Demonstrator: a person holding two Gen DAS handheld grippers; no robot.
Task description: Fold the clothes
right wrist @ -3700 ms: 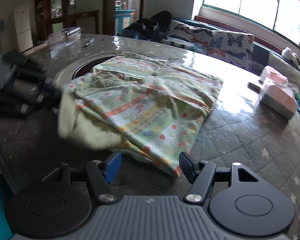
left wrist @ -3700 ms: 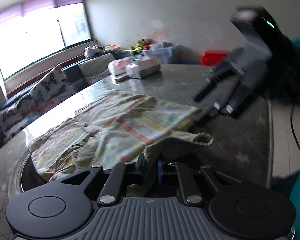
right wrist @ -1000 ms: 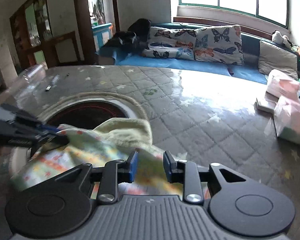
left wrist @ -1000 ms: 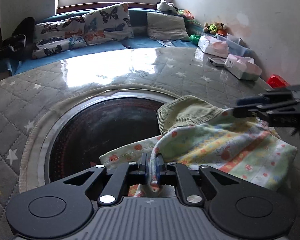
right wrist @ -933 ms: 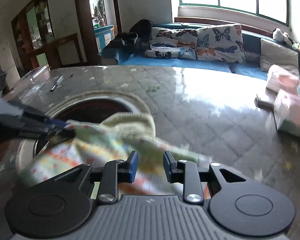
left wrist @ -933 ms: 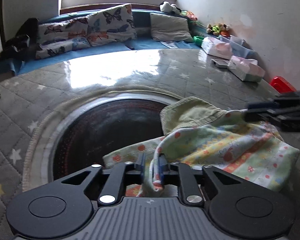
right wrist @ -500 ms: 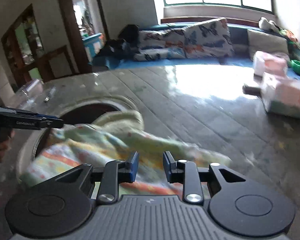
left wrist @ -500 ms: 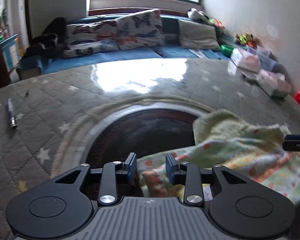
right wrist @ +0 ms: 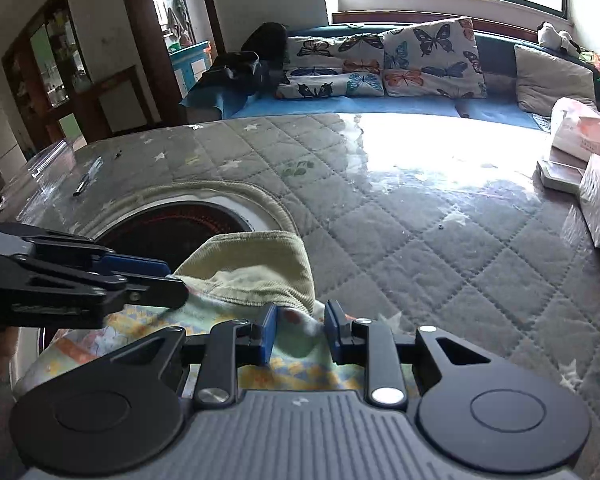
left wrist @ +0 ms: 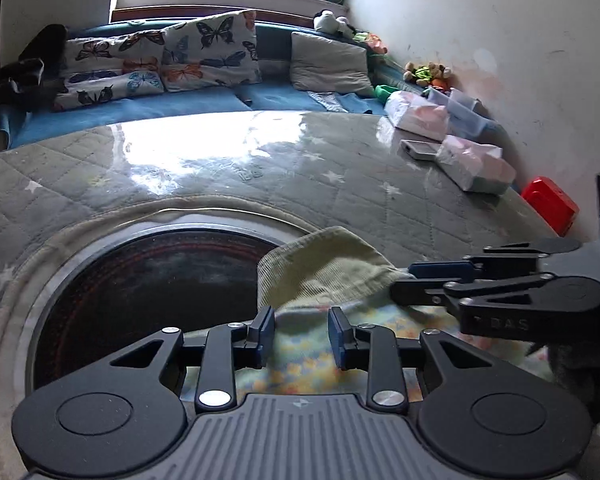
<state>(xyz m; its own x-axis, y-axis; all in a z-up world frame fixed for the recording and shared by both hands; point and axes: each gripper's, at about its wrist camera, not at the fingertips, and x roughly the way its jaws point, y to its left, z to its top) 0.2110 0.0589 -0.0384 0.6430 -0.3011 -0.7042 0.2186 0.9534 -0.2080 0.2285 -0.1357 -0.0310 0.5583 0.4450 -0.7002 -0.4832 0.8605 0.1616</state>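
Note:
A folded garment with a pale floral print (left wrist: 300, 364) and an olive corduroy part (left wrist: 324, 268) lies on the grey quilted table, partly over the round dark inset (left wrist: 148, 280). My left gripper (left wrist: 300, 336) is open, its fingers astride the garment's near edge. My right gripper (right wrist: 298, 334) is open too, over the garment's right end (right wrist: 256, 268). Each gripper shows in the other's view, the right one (left wrist: 416, 280) resting at the corduroy fold, the left one (right wrist: 156, 280) likewise.
Tissue packs and boxes (left wrist: 472, 164) and a red box (left wrist: 550, 204) stand at the table's right, by the wall. A pen (right wrist: 86, 184) lies at the left. A blue bench with butterfly cushions (right wrist: 380, 60) runs behind the table.
My left gripper, shut on the garment's edge a second ago, has opened and let it go. Both grippers have drawn closer together over the folded garment, which now lies flat.

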